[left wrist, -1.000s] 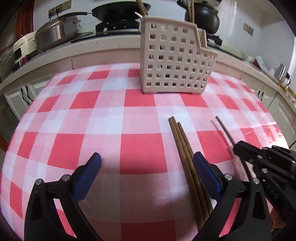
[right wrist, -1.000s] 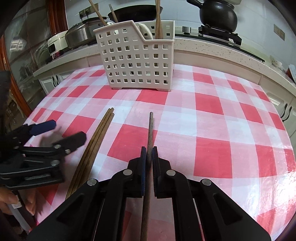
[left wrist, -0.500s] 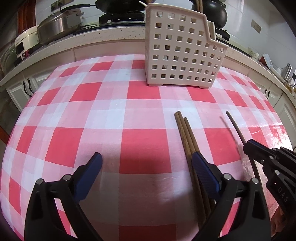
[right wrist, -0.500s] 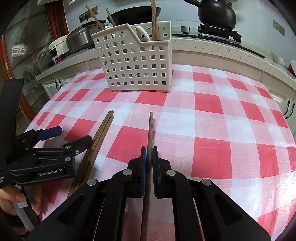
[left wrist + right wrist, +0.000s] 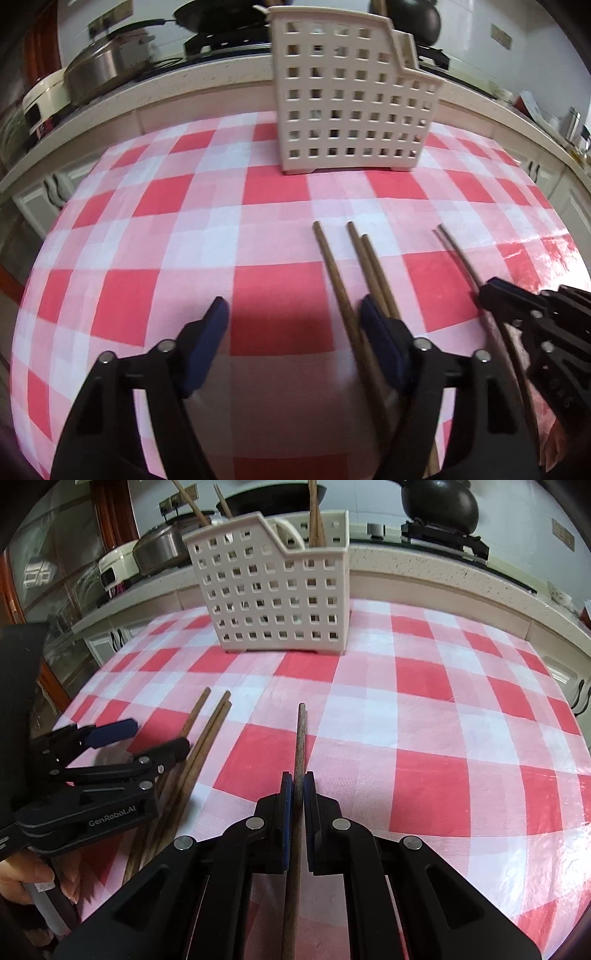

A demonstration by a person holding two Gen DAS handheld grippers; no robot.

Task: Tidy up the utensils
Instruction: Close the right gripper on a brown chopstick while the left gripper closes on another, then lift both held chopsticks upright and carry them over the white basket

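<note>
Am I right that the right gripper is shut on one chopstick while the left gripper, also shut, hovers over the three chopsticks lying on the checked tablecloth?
Not quite: the left gripper is open, its blue pads wide apart, as the left wrist view shows. The rest holds: the right gripper is shut on one chopstick, and three chopsticks lie on the checked tablecloth.

Red-and-white checked tablecloth (image 5: 424,686), cream perforated basket (image 5: 273,598), brown chopsticks (image 5: 373,273), seemingly dark-blue pads (image 5: 207,343) on black tongs (image 5: 291,325).
</note>
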